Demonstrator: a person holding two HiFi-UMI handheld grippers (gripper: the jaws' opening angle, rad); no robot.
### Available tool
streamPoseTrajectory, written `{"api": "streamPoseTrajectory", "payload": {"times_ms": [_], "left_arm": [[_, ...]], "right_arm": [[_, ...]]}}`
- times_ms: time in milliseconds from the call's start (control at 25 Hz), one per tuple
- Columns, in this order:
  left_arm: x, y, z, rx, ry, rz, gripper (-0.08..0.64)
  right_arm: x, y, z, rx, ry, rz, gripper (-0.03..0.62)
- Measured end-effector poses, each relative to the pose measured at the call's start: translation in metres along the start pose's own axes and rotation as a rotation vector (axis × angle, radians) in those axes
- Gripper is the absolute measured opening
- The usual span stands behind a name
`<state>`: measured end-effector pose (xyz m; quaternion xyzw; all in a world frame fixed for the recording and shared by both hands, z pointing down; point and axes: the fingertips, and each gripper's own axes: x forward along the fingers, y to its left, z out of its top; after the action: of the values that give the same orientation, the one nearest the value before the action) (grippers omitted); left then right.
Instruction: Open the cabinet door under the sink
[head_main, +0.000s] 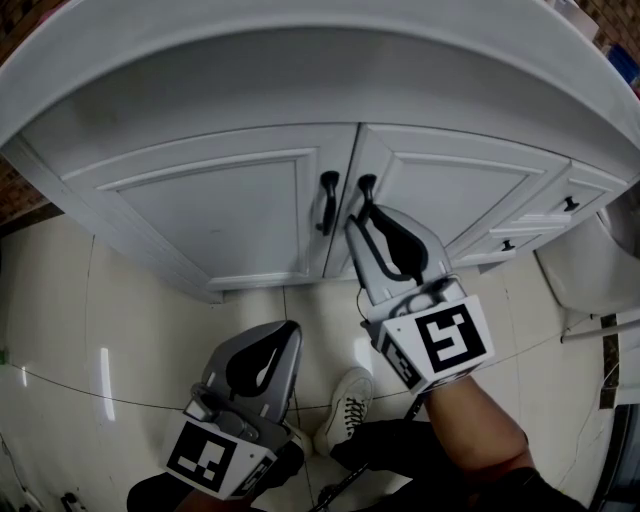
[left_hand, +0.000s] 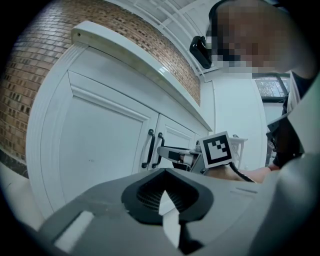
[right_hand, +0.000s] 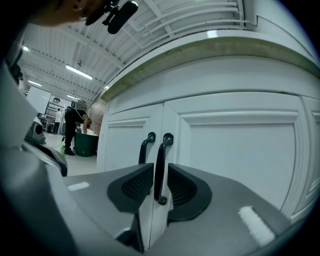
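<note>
The white sink cabinet (head_main: 215, 205) has two doors that meet at the middle, each with a black vertical handle. The left door's handle (head_main: 327, 201) is free. My right gripper (head_main: 362, 213) reaches up to the right door's handle (head_main: 366, 186). In the right gripper view that handle (right_hand: 159, 167) stands between the two ribbed pads (right_hand: 134, 186), and the right gripper (right_hand: 159, 169) is shut on it. Both doors look flush with the frame. My left gripper (head_main: 289, 330) hangs low over the floor, shut and holding nothing, well short of the doors. The left gripper view shows both handles (left_hand: 151, 148) with the right gripper (left_hand: 172, 152) at them.
Two small drawers with black knobs (head_main: 569, 204) sit right of the doors. A white fixture (head_main: 588, 272) stands at the far right. The person's white shoe (head_main: 346, 402) rests on the tiled floor below. A brick wall (left_hand: 30, 75) flanks the cabinet's left side. A green bin (right_hand: 86, 144) stands far off.
</note>
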<state>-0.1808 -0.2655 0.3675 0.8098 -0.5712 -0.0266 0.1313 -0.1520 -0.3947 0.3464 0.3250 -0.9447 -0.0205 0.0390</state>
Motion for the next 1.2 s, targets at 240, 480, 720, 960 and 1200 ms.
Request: {"api": "streamPoseTrajectory", "payload": {"times_ms": [240,480,720,960,1200], "left_arm": [[0.002,0.003,-0.002,-0.009,0.000,0.002,0.005],[-0.002,-0.005,0.000,-0.010,-0.004,-0.007,0.005],[-0.012,-0.020,0.004,-0.001,-0.011,-0.021,0.005],[-0.031,-0.044,0.003,0.031,0.003,-0.048,0.005],[-0.053,-0.076,0.000,-0.017,0.006,-0.080,0.005]], "right_arm": [[0.003,0.001,-0.001,0.025,-0.002,-0.002,0.055],[-0.002,0.004,-0.001,0.069,-0.005,0.024,0.046],[-0.018,0.011,-0.004,0.085,0.017,0.056,0.046],[-0.046,0.020,-0.007,0.086,0.043,0.098,0.046],[-0.079,0.025,-0.011,0.095,0.044,0.113,0.046]]}}
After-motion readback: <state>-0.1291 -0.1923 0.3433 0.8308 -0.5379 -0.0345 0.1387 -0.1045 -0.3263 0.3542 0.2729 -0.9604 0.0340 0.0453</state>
